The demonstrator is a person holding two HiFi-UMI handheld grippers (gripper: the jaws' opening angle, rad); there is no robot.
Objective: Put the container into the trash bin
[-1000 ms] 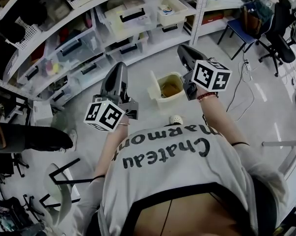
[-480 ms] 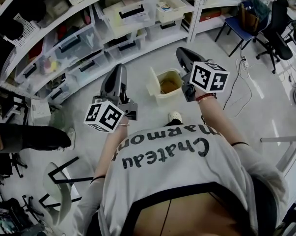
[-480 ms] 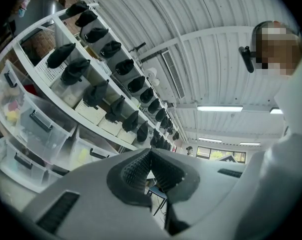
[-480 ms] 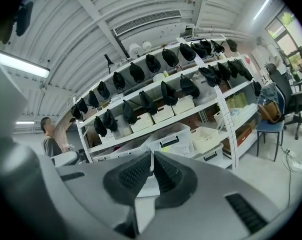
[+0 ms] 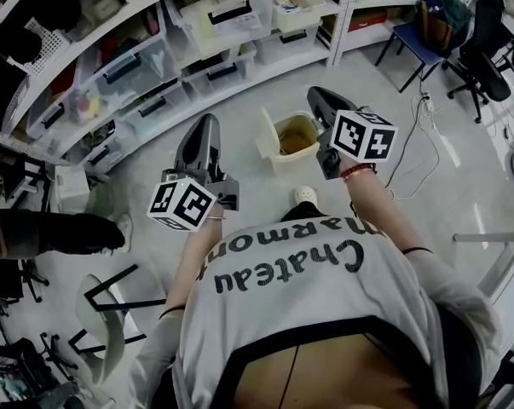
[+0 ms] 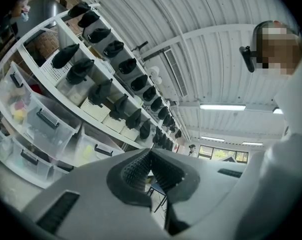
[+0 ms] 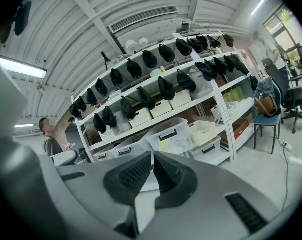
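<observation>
In the head view a cream trash bin (image 5: 274, 147) stands on the grey floor with its lid swung open; something yellow-brown shows inside it, and I cannot tell what. My left gripper (image 5: 207, 119) hovers to the bin's left, shut and empty. My right gripper (image 5: 314, 93) is held just right of the bin and above its rim, also shut with nothing in it. In the left gripper view the left gripper (image 6: 151, 152) has its ribbed pads meeting, pointing up at shelves and ceiling. The right gripper (image 7: 152, 156) likewise has its pads together in the right gripper view. No container shows in either grip.
White shelves (image 5: 154, 83) with clear plastic boxes (image 5: 227, 20) curve behind the bin. A blue chair (image 5: 414, 45) and black office chairs (image 5: 487, 66) stand at the right, with a cable (image 5: 410, 156) on the floor. A stool (image 5: 103, 309) is at lower left. Another person (image 7: 49, 136) stands by the shelves.
Both grippers stay shut and keep nearly the same places in the head view. The bin and shelves have slid slightly upward in the frame.
</observation>
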